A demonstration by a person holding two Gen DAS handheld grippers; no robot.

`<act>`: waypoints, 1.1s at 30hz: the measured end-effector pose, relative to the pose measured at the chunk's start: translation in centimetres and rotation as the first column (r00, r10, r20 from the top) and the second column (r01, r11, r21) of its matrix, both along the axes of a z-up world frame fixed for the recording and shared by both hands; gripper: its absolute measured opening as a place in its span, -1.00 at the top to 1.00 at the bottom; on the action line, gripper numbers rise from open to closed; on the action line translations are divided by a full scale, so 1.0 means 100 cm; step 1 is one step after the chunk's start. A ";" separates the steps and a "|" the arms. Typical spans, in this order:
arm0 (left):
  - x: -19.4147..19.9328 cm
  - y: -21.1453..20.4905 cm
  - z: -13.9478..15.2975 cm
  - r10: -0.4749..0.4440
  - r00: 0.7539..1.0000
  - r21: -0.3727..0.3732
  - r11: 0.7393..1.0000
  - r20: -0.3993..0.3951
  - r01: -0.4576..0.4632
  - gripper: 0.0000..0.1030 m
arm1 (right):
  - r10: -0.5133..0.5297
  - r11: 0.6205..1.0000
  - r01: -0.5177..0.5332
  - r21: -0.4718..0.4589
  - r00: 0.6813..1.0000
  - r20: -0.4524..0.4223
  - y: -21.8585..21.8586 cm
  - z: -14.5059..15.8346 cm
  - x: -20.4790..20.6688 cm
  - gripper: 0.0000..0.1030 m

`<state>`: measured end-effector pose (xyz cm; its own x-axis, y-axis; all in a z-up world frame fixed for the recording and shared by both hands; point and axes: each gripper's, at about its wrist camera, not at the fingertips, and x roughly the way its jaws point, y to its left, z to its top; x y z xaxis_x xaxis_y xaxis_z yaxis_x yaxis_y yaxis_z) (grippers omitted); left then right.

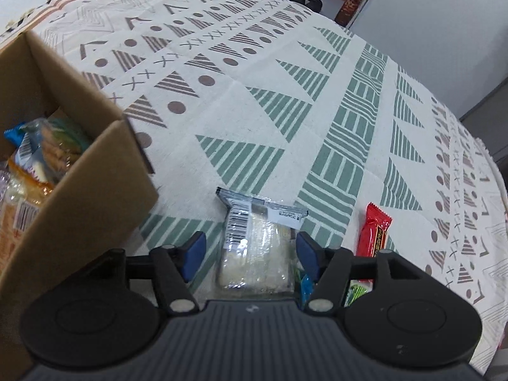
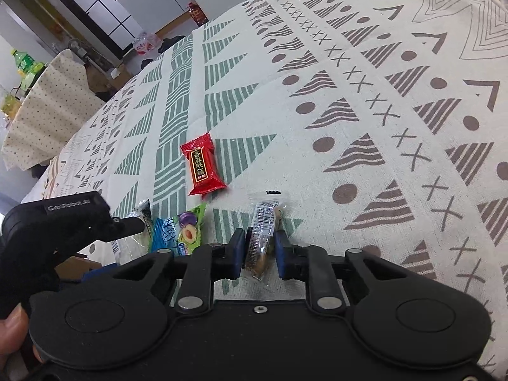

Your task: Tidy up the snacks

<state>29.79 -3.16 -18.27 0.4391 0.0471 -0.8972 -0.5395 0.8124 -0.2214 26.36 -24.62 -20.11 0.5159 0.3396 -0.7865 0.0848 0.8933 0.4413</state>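
Observation:
In the left wrist view my left gripper (image 1: 250, 250) stands open over a clear-wrapped pale snack (image 1: 254, 266) that lies on the patterned tablecloth (image 1: 285, 95). The snack is between the blue pads (image 1: 195, 252), with a gap on its left side. A brown cardboard box (image 1: 82, 190) holding several snack packs stands to the left. In the right wrist view my right gripper (image 2: 261, 250) is shut on a small clear packet with a barcode (image 2: 263, 222), which stands on edge between the pads. A red candy (image 2: 203, 168) lies ahead of it.
A red bar (image 1: 374, 231) and a blue-green plum packet (image 2: 177, 231) lie between the two grippers. The black housing of the left tool (image 2: 63, 219) fills the right view's left side, above a thumb (image 2: 9, 327). A dotted chair cover (image 2: 41, 104) stands beyond the table edge.

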 end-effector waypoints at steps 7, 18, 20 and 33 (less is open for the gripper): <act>0.007 -0.009 -0.004 -0.024 1.000 0.043 0.999 -0.017 0.024 -0.42 | 0.046 0.999 -0.045 -0.025 0.998 0.034 0.012 0.001 0.004 0.17; -0.005 0.000 0.003 -0.017 1.000 0.035 0.999 -0.019 0.017 0.11 | 0.066 0.995 -0.063 -0.081 0.997 0.045 0.016 0.003 0.005 0.62; -0.009 0.000 0.008 -0.017 1.000 0.040 0.999 -0.006 0.018 0.11 | 0.059 0.997 -0.056 -0.055 0.997 0.046 0.013 0.004 0.003 0.63; -0.043 -0.001 0.062 -0.037 0.994 0.051 0.998 0.108 0.031 0.12 | 0.040 0.996 -0.054 0.076 0.984 0.175 0.006 0.035 -0.011 0.63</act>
